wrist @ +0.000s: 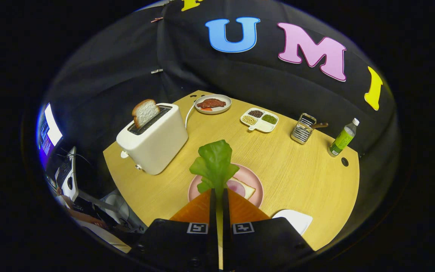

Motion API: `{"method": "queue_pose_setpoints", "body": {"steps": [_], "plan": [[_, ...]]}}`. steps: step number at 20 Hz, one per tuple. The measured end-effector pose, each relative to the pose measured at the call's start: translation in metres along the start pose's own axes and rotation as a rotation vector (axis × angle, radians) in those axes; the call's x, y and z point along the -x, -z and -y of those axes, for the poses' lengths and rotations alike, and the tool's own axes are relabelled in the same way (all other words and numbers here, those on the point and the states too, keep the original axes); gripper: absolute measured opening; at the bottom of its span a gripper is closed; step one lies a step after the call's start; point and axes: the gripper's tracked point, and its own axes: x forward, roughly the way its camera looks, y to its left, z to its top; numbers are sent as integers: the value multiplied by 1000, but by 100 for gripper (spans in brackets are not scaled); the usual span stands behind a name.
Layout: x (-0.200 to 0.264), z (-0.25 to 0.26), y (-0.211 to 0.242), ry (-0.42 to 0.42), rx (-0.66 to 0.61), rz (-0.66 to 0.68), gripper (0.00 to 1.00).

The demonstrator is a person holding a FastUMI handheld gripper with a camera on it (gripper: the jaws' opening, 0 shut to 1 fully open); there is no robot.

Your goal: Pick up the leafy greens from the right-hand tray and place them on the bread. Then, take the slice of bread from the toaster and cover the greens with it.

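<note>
1. The gripper (219, 194) shows at the bottom centre of the frame, its two fingers drawn close together and clamped on the stem of the leafy greens (214, 163), which stand up between and just ahead of the tips.
2. Directly beyond the fingers sits a pink plate (253, 177) carrying a slice of bread (247, 189); the leaf hangs over it and hides part of it.
3. A white tray (296, 220) lies to the lower right, just beside the right finger.
4. Left of centre stands a white toaster (153, 138) with a bread slice (145, 112) poking from its slot.
5. Toward the top centre rest a plate of meat (213, 104) and a divided dish of beans (259, 119).
6. At right are a wire rack (303, 128) and a green bottle (343, 138).
7. All of this rests on a pale wooden table (289, 173) backed by black cloth; a lit screen (49, 130) glows at the left edge.
</note>
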Motion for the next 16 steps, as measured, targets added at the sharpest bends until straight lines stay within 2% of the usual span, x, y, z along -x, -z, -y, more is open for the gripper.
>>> {"method": "queue_pose_setpoints", "body": {"steps": [5, 9, 11, 12, 13, 15, 16], "plan": [[-39, 11, 8, 60, 6, -78, 9], [-63, 14, 16, 65, -7, -126, 10], [-70, 20, 12, 97, -21, -108, 22], [-71, 23, 6, 120, -26, -82, 36], [-71, 25, -1, 137, -32, -55, 44], [-63, 28, -15, 165, -44, 6, 71], [-57, 27, -24, 173, -48, 44, 88]]}}
